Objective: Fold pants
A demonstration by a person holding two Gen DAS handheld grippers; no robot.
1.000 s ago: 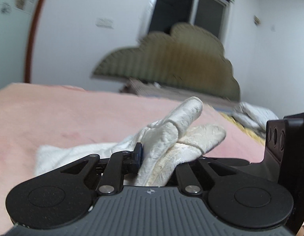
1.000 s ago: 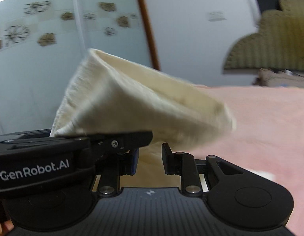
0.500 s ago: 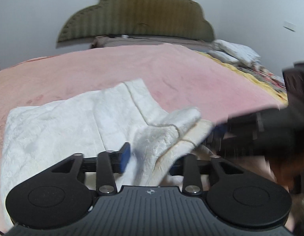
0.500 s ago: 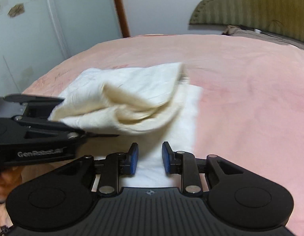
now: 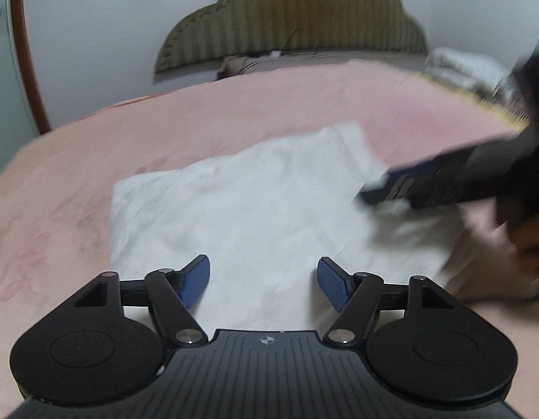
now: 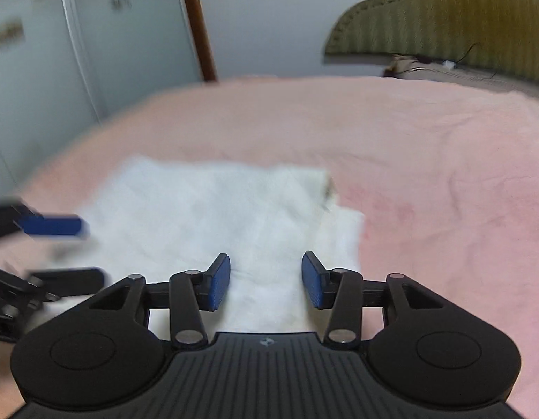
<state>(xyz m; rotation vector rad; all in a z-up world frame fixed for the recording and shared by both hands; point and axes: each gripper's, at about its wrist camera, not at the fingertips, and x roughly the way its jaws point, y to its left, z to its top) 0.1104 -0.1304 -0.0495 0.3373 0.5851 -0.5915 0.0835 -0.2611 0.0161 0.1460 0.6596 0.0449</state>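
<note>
Left wrist view: the left hand-held gripper hangs over the folded white fabric pants lying on the pink bed blanket, jaws opening, nothing pinched.

Right wrist view: the right hand-held gripper likewise, jaws opening above the pants.

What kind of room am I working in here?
Most likely a bedroom: the white pants lie on a bed with a pink blanket, a scalloped padded headboard stands behind, and pillows sit beside it.
</note>
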